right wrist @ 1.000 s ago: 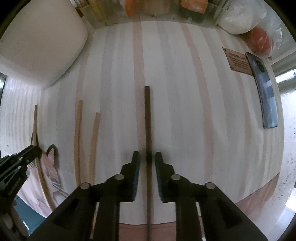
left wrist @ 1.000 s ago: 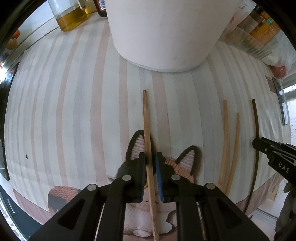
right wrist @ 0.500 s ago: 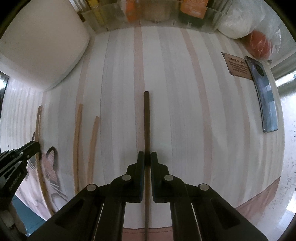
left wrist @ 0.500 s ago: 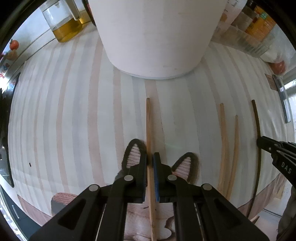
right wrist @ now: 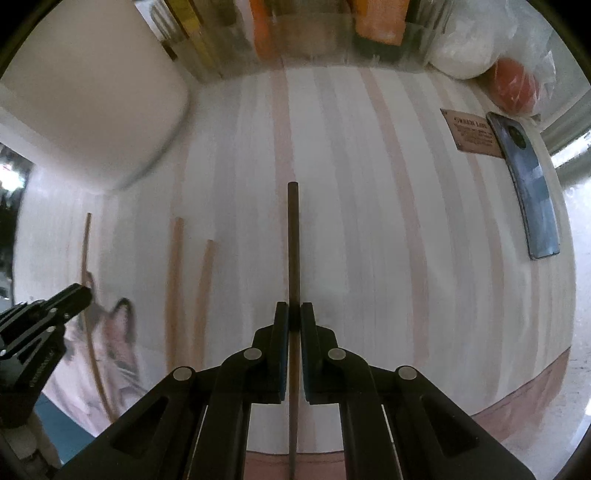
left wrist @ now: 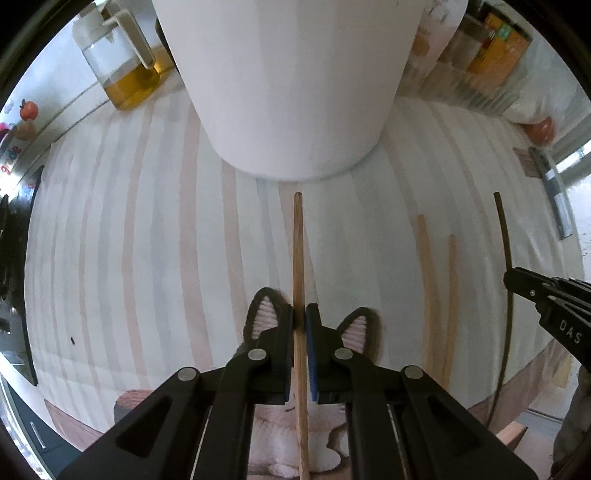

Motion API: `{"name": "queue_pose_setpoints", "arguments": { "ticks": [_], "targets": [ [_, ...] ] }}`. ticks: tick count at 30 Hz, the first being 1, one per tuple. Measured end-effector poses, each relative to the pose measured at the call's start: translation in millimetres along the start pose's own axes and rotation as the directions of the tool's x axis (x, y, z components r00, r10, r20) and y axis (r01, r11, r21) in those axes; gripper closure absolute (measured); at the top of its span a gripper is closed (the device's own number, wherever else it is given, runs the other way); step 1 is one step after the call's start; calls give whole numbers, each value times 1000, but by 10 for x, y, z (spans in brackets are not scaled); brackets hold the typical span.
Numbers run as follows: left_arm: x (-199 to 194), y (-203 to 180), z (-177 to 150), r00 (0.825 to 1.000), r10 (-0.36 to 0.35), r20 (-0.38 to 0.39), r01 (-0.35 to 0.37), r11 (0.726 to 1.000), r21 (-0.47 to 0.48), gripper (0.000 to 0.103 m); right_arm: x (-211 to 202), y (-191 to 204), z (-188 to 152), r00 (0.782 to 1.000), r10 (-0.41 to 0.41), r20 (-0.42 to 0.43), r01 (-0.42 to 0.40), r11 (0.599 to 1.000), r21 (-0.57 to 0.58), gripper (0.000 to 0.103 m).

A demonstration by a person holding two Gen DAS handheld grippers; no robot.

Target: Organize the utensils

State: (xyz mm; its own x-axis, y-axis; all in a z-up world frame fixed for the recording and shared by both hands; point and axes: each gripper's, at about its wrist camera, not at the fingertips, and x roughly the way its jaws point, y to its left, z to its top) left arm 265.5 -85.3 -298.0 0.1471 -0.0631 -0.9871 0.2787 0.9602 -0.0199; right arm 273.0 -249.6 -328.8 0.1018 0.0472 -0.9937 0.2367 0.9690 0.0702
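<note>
My left gripper (left wrist: 299,319) is shut on a light wooden chopstick (left wrist: 298,258) that points at a large white container (left wrist: 291,85). My right gripper (right wrist: 291,317) is shut on a dark brown chopstick (right wrist: 293,240) and holds it over the striped tablecloth. Two more light chopsticks (left wrist: 436,295) lie side by side on the cloth between the grippers; they also show in the right wrist view (right wrist: 188,288). The right gripper (left wrist: 546,306) shows at the right edge of the left view, with the dark chopstick (left wrist: 504,229).
A cat-shaped mat (left wrist: 354,328) lies under the left gripper. An oil jug (left wrist: 125,70) stands back left. A clear bin of packets (right wrist: 295,33), a phone (right wrist: 528,184), a card (right wrist: 472,133) and a bagged tomato (right wrist: 513,85) sit at the back right.
Both grippers closed on their chopsticks. The left one lifted and moved toward the white container; the right one rose with the dark chopstick.
</note>
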Motion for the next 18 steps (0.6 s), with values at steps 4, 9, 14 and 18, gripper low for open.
{"name": "queue_pose_setpoints", "arguments": {
  "ticks": [4, 9, 14, 18],
  "targets": [
    [-160, 21, -30, 999, -19, 27, 19, 1000, -9, 99, -199, -21, -52, 998, 32, 54, -32, 999, 6, 97],
    [-372, 116, -38, 997, -45, 70, 45, 999, -6, 99, -425, -72, -95, 991, 64, 114, -66, 998, 12, 97],
    [-483, 180, -16, 994, -53, 91, 54, 999, -1, 99, -617, -107, -99, 984, 88, 155, -90, 996, 8, 97],
    [-562, 178, 28, 992, -63, 112, 64, 998, -2, 99, -660, -28, -53, 979, 97, 181, -99, 995, 4, 97]
  ]
}}
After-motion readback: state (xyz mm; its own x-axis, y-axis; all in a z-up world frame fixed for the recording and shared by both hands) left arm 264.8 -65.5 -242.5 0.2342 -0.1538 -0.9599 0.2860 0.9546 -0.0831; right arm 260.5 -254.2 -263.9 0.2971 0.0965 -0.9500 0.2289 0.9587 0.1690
